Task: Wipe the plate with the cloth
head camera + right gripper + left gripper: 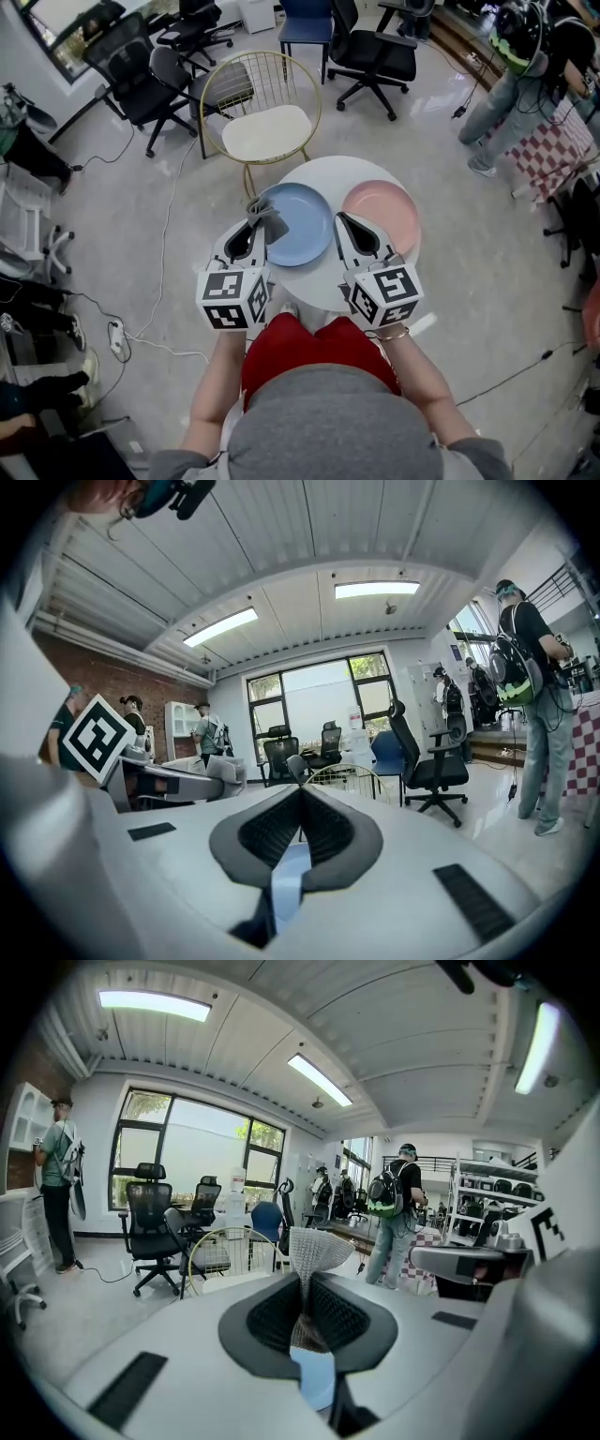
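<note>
grey waffle cloth sticks up from the left gripper, its jaws pinched tight on the fabric, over the 9 o'clock rim of the blue plate on a round white table. the plate's open face lies toward 3 o'clock from those jaws, so the wipe likely runs that way, the left hand nearer. the right gripper, jaws closed on nothing, sits at the plate's 3 o'clock edge. beyond, a pink plate at 2 o'clock and a wire chair at 12.
</note>
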